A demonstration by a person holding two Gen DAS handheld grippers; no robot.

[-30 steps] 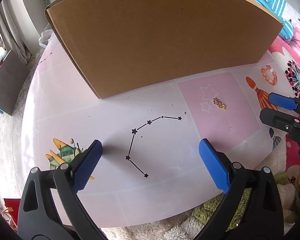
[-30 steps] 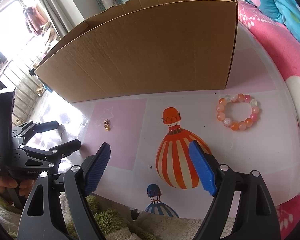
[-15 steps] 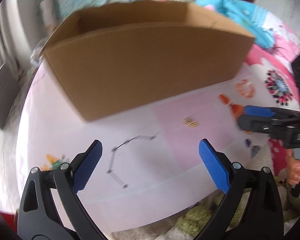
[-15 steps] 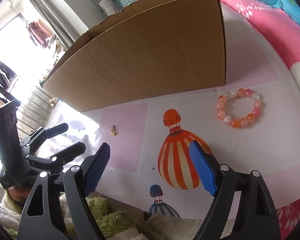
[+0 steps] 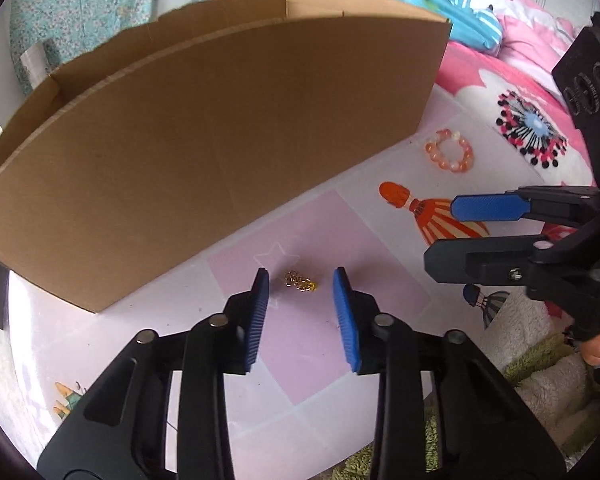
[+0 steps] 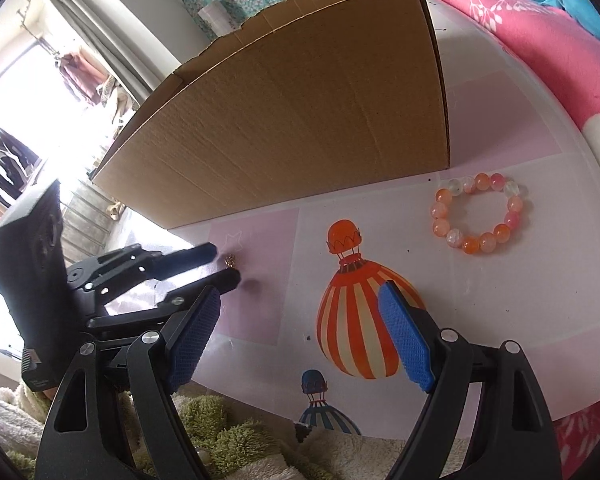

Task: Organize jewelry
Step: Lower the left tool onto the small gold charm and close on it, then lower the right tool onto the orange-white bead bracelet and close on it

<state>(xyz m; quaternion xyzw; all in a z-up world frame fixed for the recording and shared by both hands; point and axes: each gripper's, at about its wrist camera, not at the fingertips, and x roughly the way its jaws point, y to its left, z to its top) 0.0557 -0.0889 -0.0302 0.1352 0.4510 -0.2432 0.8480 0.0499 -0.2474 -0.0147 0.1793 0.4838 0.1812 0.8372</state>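
Observation:
A small gold jewelry piece [image 5: 300,281] lies on a pink square of the printed mat. My left gripper [image 5: 300,276] points down at it, its jaws closing; the piece sits between the blue fingertips, which stand apart from it on both sides. The right wrist view shows the same piece [image 6: 230,260] at the tips of the left gripper [image 6: 222,263]. An orange and white bead bracelet [image 6: 471,245] [image 5: 452,167] lies flat near the cardboard box's right corner. My right gripper [image 6: 300,296] hangs wide open and empty over the balloon print, well short of the bracelet.
A big open cardboard box [image 5: 220,140] [image 6: 300,120] stands right behind both pieces. Pink bedding [image 5: 540,92] borders the mat on the right. A fluffy green and white rug [image 6: 228,440] lies along the near edge. The right gripper [image 5: 440,232] sits close to the left one.
My left gripper has moved right, from the star-line print to the pink square with the gold piece, and its jaws have narrowed from wide open. The right gripper has tilted slightly.

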